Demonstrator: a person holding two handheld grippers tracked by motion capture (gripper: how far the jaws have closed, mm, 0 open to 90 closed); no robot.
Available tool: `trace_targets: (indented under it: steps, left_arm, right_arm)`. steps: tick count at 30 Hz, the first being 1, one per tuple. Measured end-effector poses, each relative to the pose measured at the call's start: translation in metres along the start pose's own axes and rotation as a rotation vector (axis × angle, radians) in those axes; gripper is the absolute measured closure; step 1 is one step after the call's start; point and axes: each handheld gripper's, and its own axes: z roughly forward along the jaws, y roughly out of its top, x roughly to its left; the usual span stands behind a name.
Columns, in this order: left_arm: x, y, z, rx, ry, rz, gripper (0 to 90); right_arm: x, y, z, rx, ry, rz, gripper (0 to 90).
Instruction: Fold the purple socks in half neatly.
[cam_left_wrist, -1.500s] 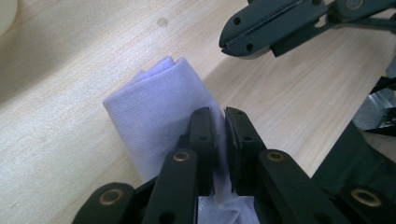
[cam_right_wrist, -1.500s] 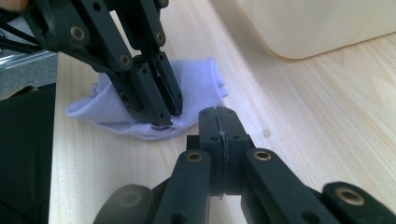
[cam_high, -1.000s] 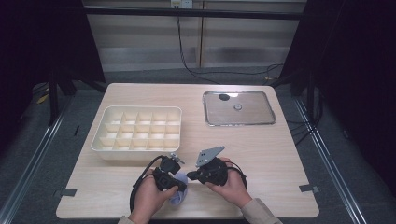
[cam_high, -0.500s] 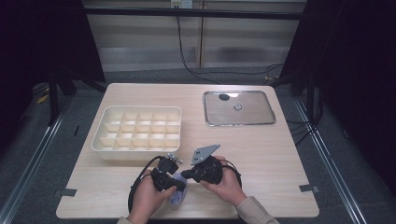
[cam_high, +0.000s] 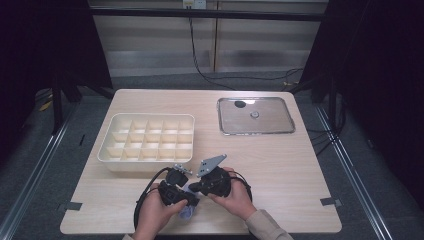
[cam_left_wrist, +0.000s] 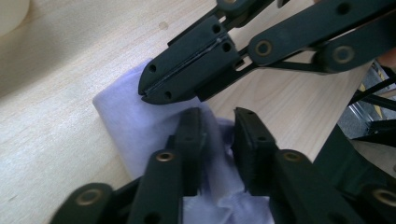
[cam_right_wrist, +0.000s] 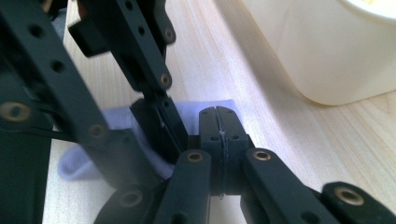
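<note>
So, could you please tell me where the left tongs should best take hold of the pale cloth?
Probably the bunched fold of the pale cloth nearest the left tongs, coming from above. That part stands proud of the table; the rest lies flat.

Both grippers are black linkage tools: the left gripper (cam_high: 176, 189) and the right gripper (cam_high: 212, 182) are built of flat bars drilled with small round holes and pinned at brass-coloured rivets. Each jaw ends in a blocky black pad, ribbed on its inner face, as the left gripper's fingers (cam_left_wrist: 250, 149) show. A grey three-cornered plate (cam_high: 211, 164) tops the right gripper, a small silvery bracket sits on the left one, black cables loop from both, and a light khaki sleeve (cam_high: 264, 227) covers the arm behind the right gripper.
</note>
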Motion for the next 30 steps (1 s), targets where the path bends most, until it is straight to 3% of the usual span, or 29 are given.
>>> trace_targets:
  steps: [4, 11, 14, 16, 21, 25, 30]
  left_arm:
    - [0.004, 0.001, -0.008, 0.021, 0.003, 0.002, 65.9]
    - [0.007, 0.002, -0.028, -0.006, 0.003, -0.022, 64.1]
    - [0.009, 0.001, -0.037, -0.004, -0.015, -0.037, 71.2]
    - [0.01, -0.001, -0.041, -0.001, 0.001, -0.04, 74.0]
    - [0.008, -0.006, -0.032, 0.062, 0.001, -0.031, 77.5]
    - [0.006, -0.011, -0.019, 0.111, 0.053, -0.013, 77.5]
    - [0.005, -0.014, -0.014, 0.113, 0.087, 0.008, 78.0]
  right_arm:
    - [-0.001, -0.002, 0.0, 0.004, -0.001, 0.013, 90.0]
    - [-0.002, -0.003, 0.0, 0.0, -0.004, 0.013, 90.0]
    - [-0.001, -0.002, 0.0, 0.006, -0.007, 0.013, 90.0]
    - [-0.001, -0.003, 0.0, 0.005, -0.007, 0.015, 90.0]
    - [-0.001, -0.004, -0.001, 0.013, -0.013, 0.017, 90.0]
    - [-0.001, -0.005, -0.001, 0.013, -0.012, 0.022, 90.0]
    - [-0.001, -0.007, -0.001, 0.018, -0.018, 0.016, 90.0]
